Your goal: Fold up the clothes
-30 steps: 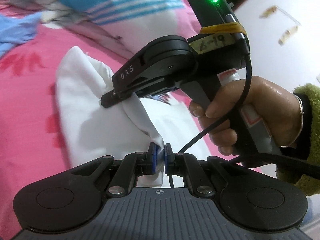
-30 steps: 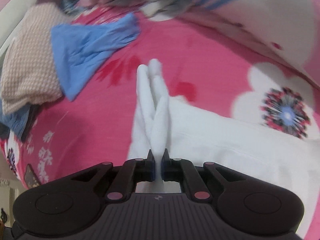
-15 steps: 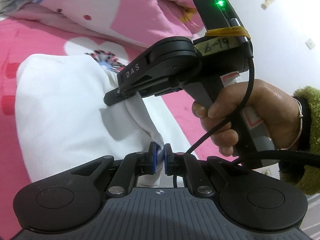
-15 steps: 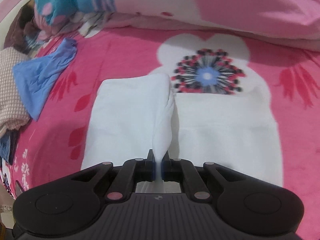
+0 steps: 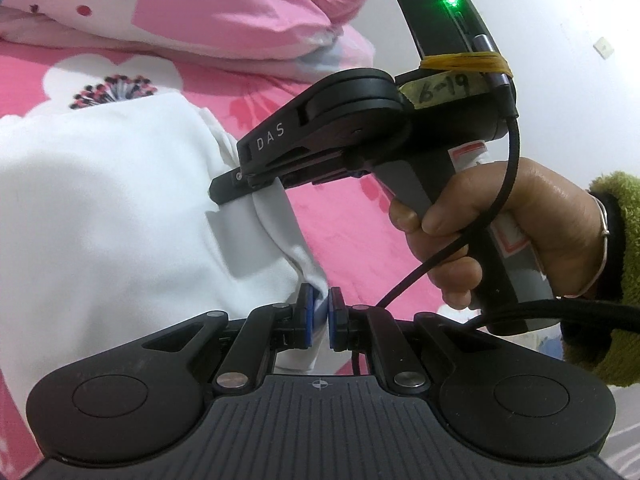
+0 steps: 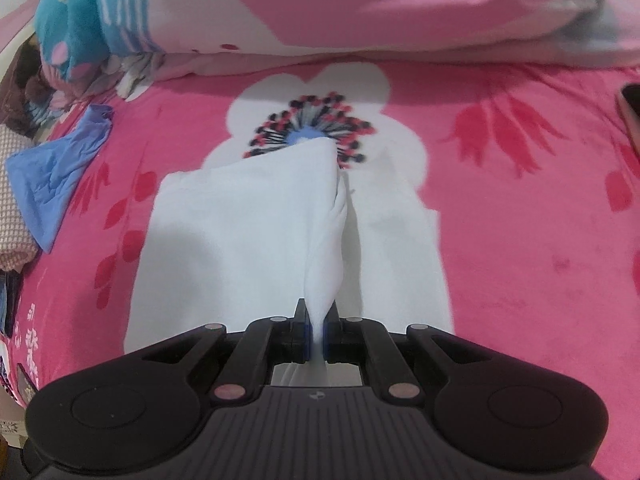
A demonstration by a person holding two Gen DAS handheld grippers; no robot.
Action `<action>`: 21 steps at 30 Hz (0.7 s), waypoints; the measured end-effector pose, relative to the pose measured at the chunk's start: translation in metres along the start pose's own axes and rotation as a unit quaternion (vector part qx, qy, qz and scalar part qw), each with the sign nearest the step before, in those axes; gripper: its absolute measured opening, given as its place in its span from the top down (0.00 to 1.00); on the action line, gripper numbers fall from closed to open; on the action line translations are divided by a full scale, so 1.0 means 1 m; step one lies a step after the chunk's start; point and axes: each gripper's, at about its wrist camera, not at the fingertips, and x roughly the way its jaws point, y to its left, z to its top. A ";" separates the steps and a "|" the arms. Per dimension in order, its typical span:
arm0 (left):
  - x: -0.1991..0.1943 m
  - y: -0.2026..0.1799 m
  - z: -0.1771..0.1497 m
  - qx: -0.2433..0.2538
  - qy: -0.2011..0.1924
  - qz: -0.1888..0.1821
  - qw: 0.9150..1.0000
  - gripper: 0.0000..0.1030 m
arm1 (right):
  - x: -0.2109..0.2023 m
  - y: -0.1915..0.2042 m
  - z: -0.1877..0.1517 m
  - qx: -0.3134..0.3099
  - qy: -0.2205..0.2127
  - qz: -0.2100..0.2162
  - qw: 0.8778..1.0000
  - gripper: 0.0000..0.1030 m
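Note:
A white garment lies partly folded on a pink flowered blanket. My right gripper is shut on a twisted edge of it, holding a fold above the rest. In the left wrist view the white garment fills the left side. My left gripper is shut on its near edge. The right gripper shows there too, held in a hand, pinching the cloth just above and beyond my left gripper.
A pink and white quilt lies piled along the back. A blue cloth and a beige knitted garment lie at the left. A blue striped garment sits at the back left. A dark object lies at the right edge.
Both grippers have carried the held edge of the white garment over toward the flower print, so the fold now lies wider over the rest. Both stay shut on the cloth.

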 end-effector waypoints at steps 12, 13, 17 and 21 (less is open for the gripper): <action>0.043 -0.013 0.003 0.010 0.021 0.005 1.000 0.95 | 0.000 -0.039 -0.008 0.002 0.000 0.007 1.000 0.95; 0.047 -0.012 0.001 0.008 0.027 0.009 1.000 0.95 | 0.003 -0.041 -0.009 0.000 0.002 0.009 1.000 0.95; 0.061 -0.006 -0.008 -0.016 0.053 0.031 0.998 0.91 | 0.018 -0.050 -0.015 -0.011 0.016 0.017 1.000 0.95; 0.051 -0.007 -0.014 -0.036 0.042 0.042 0.998 0.70 | 0.025 -0.063 -0.017 0.003 0.025 0.038 0.999 0.93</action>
